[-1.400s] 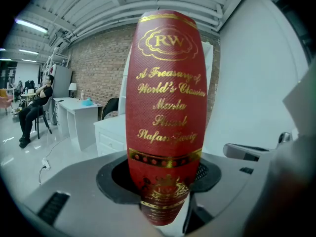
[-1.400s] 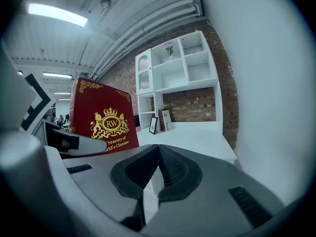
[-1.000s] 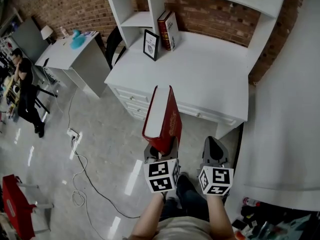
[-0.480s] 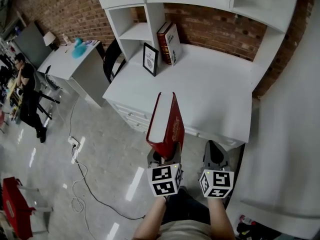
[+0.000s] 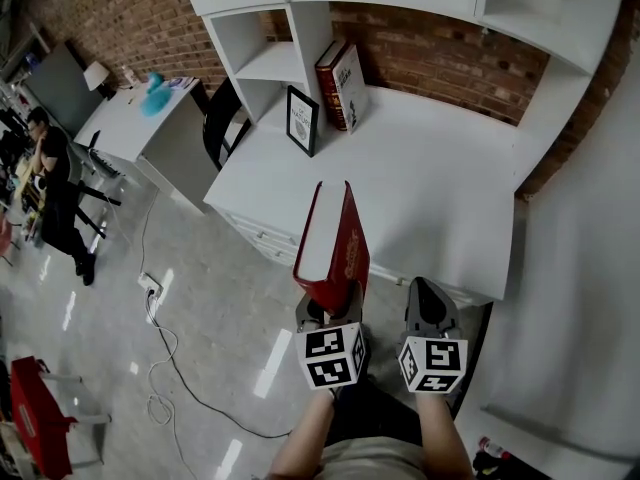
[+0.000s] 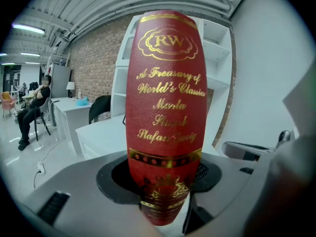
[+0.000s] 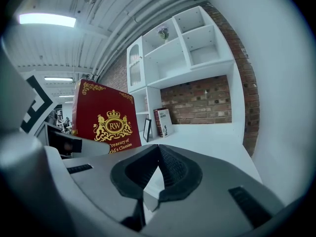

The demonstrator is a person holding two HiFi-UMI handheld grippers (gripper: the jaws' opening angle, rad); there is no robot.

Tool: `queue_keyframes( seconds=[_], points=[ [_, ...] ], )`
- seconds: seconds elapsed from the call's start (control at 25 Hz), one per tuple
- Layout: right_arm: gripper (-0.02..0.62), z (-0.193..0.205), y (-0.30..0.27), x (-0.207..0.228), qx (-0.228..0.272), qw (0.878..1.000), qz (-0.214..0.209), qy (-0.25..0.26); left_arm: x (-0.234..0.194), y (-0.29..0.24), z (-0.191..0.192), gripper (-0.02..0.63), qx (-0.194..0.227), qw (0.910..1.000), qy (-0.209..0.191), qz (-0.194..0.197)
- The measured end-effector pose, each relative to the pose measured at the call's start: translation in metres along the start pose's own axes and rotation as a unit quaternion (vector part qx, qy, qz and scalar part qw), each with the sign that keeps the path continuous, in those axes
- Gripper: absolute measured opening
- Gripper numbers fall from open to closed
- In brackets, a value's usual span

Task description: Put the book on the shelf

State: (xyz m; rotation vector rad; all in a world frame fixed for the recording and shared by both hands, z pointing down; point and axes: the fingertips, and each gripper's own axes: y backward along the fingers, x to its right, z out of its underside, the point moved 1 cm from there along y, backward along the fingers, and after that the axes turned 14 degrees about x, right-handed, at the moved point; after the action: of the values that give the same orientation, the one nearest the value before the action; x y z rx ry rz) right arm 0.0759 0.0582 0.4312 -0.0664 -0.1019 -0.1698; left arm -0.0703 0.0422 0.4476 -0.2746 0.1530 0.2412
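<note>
We have stepped closer, and the red book (image 5: 333, 236) now stands over the bench (image 5: 440, 183) edge, squeezed tight by our left tool (image 5: 328, 310), our right tool (image 5: 430, 308) closed on nothing, so we should lift it slowly and straight toward the shelf (image 5: 272, 68).

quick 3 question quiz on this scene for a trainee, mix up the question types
1. True or false: the left gripper is shut on the red book.
2. The right gripper is: A) holding a book B) shut and empty C) wide open
3. Short answer: what stands on the desk beside the leaning books?

Key: 1 true; 2 B; 3 the picture frame
</note>
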Motion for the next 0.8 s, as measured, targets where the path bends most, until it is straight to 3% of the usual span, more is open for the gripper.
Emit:
queue_keyframes(
  seconds=[0.8],
  points=[
    [0.017, -0.018, -0.154, 0.008, 0.01, 0.999, 0.043, 0.012, -0.046, -0.146, -0.056, 0.244, 0.005, 0.9988, -0.009, 0.047]
  ],
)
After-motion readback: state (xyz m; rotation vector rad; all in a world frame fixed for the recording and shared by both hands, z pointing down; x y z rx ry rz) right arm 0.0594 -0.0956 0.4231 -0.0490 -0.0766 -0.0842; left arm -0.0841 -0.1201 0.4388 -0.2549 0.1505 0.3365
